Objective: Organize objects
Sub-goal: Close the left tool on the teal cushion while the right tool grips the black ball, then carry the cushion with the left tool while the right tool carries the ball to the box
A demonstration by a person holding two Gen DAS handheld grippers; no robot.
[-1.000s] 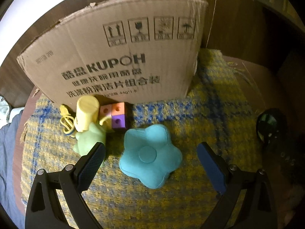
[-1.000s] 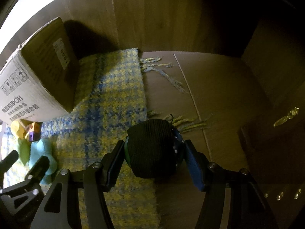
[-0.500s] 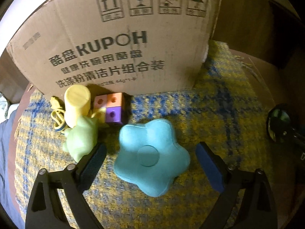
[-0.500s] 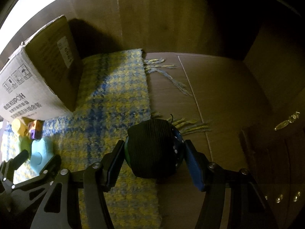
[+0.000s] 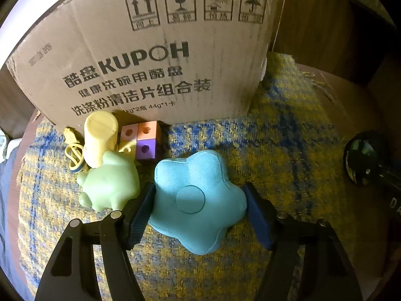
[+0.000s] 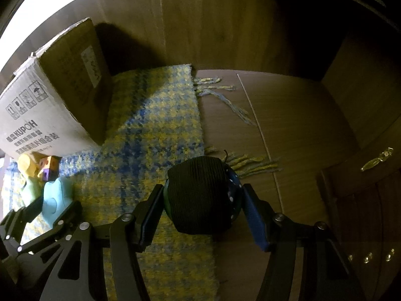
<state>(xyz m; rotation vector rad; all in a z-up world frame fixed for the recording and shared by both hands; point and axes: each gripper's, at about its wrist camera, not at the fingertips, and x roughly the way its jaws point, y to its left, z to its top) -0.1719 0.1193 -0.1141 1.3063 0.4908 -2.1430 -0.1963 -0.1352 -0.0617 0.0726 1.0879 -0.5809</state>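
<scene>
A teal flower-shaped cushion (image 5: 198,198) lies on the yellow and blue woven mat (image 5: 275,150). My left gripper (image 5: 199,215) has closed in around it, both pads touching its sides. It also shows in the right wrist view (image 6: 56,199). Beside it are a pale green soft toy (image 5: 110,183), a yellow cylinder (image 5: 100,135) and a pink, orange and purple cube block (image 5: 142,140). My right gripper (image 6: 203,208) is shut on a dark rolled fabric ball (image 6: 200,195) above the mat's right edge.
A large KUPOH cardboard box (image 5: 140,57) stands on the mat just behind the toys. Yellow rubber bands (image 5: 74,155) lie left of the cylinder. The mat's fringe (image 6: 225,95) hangs onto the brown floor (image 6: 288,125). A wooden wall rises behind.
My left gripper has moved forward and closed from wide open onto the teal cushion. My right gripper holds the dark ball almost still.
</scene>
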